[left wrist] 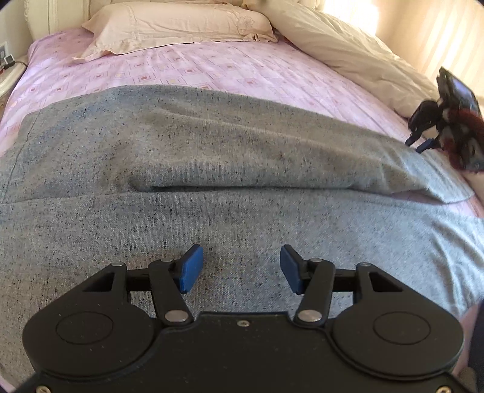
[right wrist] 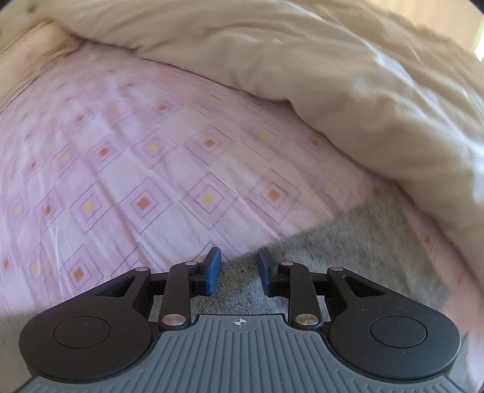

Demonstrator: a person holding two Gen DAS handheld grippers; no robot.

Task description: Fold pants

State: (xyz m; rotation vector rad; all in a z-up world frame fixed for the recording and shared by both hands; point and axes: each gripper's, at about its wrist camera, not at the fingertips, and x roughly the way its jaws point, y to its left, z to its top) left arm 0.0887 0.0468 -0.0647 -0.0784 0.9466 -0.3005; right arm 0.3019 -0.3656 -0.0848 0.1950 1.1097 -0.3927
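Note:
The grey speckled pants [left wrist: 211, 157] lie spread across the pink patterned bed sheet [left wrist: 187, 69], with one layer folded over and a long crease through the middle. My left gripper [left wrist: 239, 269] is open and empty, just above the near part of the pants. My right gripper [right wrist: 239, 272] is open and empty over a corner of the grey pants [right wrist: 348, 251], at their edge on the sheet [right wrist: 136, 157]. The right gripper also shows in the left wrist view [left wrist: 419, 144] at the pants' far right end.
A cream pillow [left wrist: 181, 24] lies at the head of the bed. A bunched cream duvet [left wrist: 348, 51] runs along the right side, and it rises close behind the pants in the right wrist view [right wrist: 363, 90]. A nightstand [left wrist: 9, 72] stands at the far left.

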